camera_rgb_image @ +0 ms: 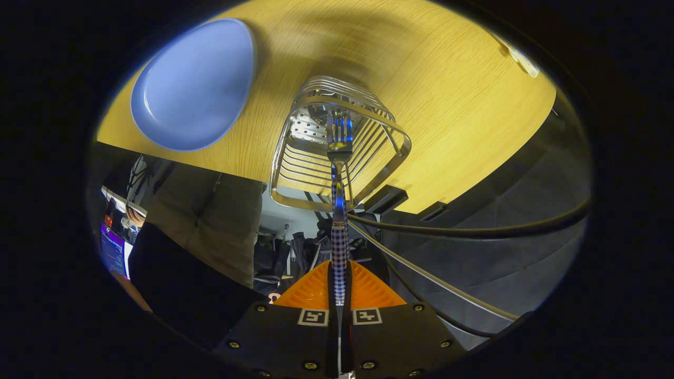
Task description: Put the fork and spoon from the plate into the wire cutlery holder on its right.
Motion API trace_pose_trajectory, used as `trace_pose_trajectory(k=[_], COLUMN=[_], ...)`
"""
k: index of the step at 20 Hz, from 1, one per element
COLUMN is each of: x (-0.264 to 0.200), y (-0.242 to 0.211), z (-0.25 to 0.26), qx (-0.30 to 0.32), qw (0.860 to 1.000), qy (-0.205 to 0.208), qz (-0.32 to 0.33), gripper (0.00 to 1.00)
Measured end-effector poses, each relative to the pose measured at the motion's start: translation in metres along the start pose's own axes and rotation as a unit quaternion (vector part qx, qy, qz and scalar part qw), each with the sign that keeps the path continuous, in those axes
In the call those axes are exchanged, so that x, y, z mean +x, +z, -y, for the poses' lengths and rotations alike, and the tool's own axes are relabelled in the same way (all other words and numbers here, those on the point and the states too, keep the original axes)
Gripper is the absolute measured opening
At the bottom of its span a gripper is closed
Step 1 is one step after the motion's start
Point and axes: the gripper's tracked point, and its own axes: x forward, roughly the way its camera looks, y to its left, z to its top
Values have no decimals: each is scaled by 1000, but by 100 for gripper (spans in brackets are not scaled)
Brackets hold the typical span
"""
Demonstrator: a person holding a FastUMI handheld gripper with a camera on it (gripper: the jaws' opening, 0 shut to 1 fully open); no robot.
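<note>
your gripper (339, 287) was clenched on the fork (339, 210), both fingers (310, 292) pressed against its checked handle at the bottom centre of the frame; the handle's lower end was hidden between the fingers, so you could not see how far it reached back; the fork ran straight up the middle of the frame, its tines lying inside the open top of the wire cutlery holder (295, 158), just beyond the fingers; whether the tines touched the perforated base of the holder was hard to make out, since reflections blurred them; the holder stood on the wooden table (447, 105) at the centre of the frame, near the table's edge; the blue plate (195, 84) lay in the upper left, apart from the holder, its visible face bare; the spoon could not be made out among the wires; a dark cable (474, 230) crossed the right of the frame below the table edge; a small pale object (521, 60) sat on the table at the upper right, too distorted to identify; a screen (113, 252) glowed at the lower left, partly cut off.
</note>
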Motion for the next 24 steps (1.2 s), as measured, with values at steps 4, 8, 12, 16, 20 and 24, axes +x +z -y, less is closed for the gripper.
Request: trace_pose_trajectory(k=[4,8,12,16,20,24], x=[-5,-6,-4,-7,-10,-21], y=[7,2,-8,-22,-32,-30], z=[-2,1,1,-5,-15,-29], qx=[0,10,21,39,65,98], qw=[1000,999,998,994,980,946], qy=[5,13,21,37,54,61], qz=[19,30,50,93,179,303], gripper=[11,36,90,96,97,97])
